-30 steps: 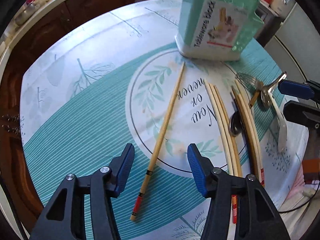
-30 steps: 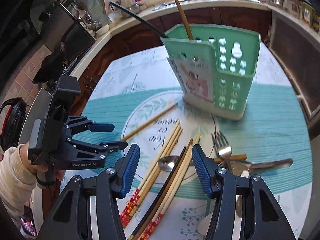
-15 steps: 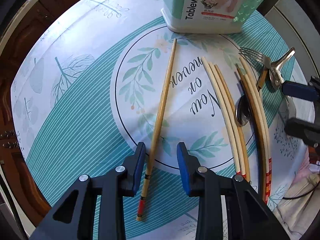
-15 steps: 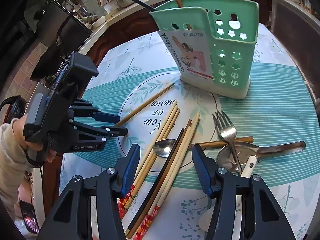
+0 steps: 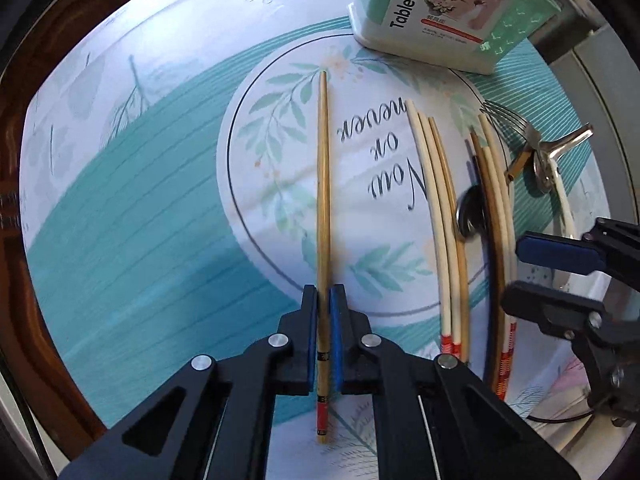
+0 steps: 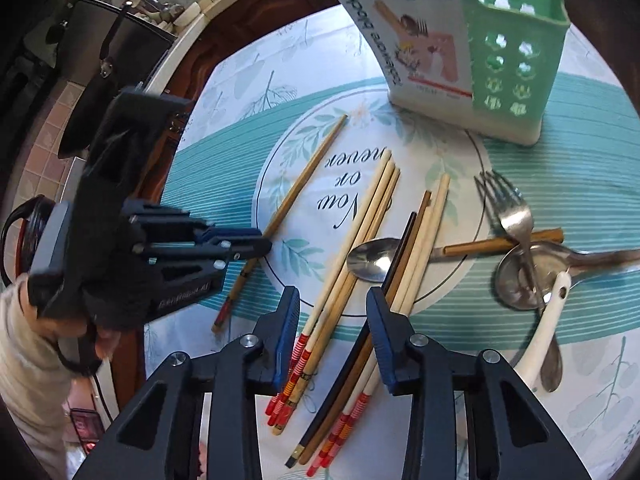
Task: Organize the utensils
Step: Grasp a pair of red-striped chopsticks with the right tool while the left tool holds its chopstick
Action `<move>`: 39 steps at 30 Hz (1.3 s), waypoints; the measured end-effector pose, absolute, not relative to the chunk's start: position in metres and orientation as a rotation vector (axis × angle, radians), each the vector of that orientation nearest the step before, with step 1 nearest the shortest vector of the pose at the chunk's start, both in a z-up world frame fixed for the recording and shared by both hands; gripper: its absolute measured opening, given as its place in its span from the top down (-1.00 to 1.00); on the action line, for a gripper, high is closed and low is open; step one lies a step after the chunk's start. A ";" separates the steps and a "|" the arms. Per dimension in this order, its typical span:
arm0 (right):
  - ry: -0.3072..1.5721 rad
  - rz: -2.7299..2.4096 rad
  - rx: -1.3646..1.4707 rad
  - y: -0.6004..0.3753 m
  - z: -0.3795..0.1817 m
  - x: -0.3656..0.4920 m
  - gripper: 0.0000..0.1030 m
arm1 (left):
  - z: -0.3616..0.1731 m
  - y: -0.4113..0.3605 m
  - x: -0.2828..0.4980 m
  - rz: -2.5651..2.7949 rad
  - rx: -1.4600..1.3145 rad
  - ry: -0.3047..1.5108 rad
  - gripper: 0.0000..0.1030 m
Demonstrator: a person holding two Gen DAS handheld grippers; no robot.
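A single bamboo chopstick (image 5: 323,180) lies on the teal and white tablecloth, and my left gripper (image 5: 324,292) is shut on it near its red-banded end. The right wrist view shows that left gripper (image 6: 258,242) on the same chopstick (image 6: 304,188) from the side. My right gripper (image 6: 334,294) hangs low over a bundle of three pale chopsticks (image 6: 360,232). Its jaws are closing with the bundle between them, and the pads do not press on it. The green utensil holder (image 6: 516,60) stands upright at the far side.
A second bundle with a dark chopstick (image 6: 416,248) runs under my right finger. A small spoon (image 6: 370,260), a fork (image 6: 512,216), a large metal spoon (image 6: 520,280) and a white ceramic spoon (image 6: 540,332) lie to the right. A hand (image 6: 100,332) holds the left gripper.
My left gripper came down over the single chopstick and shut on it. My right gripper sank toward the chopstick bundles and its jaws narrowed.
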State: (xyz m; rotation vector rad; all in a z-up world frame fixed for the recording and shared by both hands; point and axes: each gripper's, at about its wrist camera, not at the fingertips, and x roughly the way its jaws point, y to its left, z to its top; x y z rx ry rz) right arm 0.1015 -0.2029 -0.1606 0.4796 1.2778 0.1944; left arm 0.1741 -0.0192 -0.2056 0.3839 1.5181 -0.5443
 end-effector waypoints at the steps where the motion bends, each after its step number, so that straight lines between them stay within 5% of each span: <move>1: 1.288 0.195 0.488 -0.202 -0.162 0.102 0.30 | -0.205 -0.015 0.170 -0.541 0.349 1.518 0.93; 16: 1.413 0.103 0.542 -0.178 -0.197 0.136 0.30 | -0.194 0.009 0.108 -0.571 0.100 1.462 0.92; 39: 1.475 -0.075 0.355 -0.104 -0.190 0.172 0.30 | -0.188 0.086 0.115 -0.539 -0.097 1.403 0.92</move>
